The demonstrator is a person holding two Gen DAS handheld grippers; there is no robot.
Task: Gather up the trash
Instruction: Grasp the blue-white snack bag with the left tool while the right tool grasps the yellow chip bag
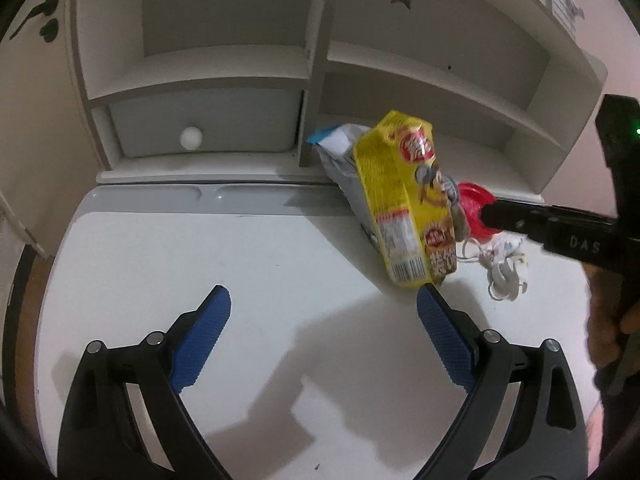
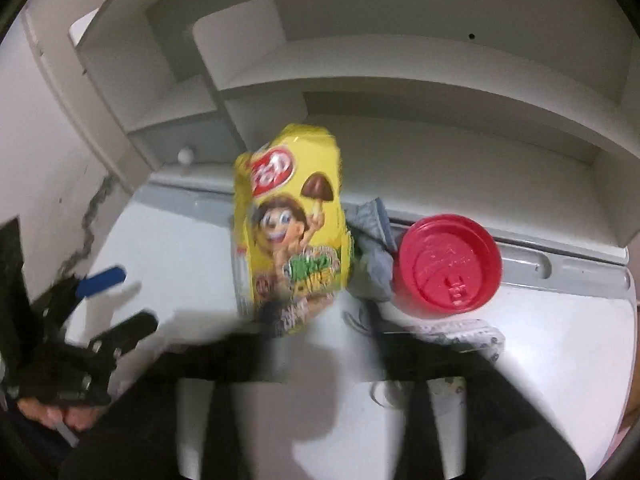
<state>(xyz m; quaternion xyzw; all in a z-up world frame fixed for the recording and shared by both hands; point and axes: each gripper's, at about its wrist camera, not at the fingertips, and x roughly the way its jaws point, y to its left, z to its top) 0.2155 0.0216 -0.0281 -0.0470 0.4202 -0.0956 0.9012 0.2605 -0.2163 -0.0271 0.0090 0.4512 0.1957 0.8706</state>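
A yellow snack bag stands tilted on the white desk, leaning on a blue-and-white wrapper. My left gripper is open just in front of the bag, its right blue pad almost at the bag's lower corner. One black finger of my right gripper reaches in from the right, behind the bag. In the right wrist view the yellow snack bag rises at the left side of the wide-open, blurred right gripper; its pads do not press on it. A red cup lid lies to the right.
A white shelf unit with a knobbed drawer closes off the desk's back. A white cable and a printed paper scrap lie near the red lid. A crumpled grey-blue wrapper sits behind the bag. The left gripper shows at the left.
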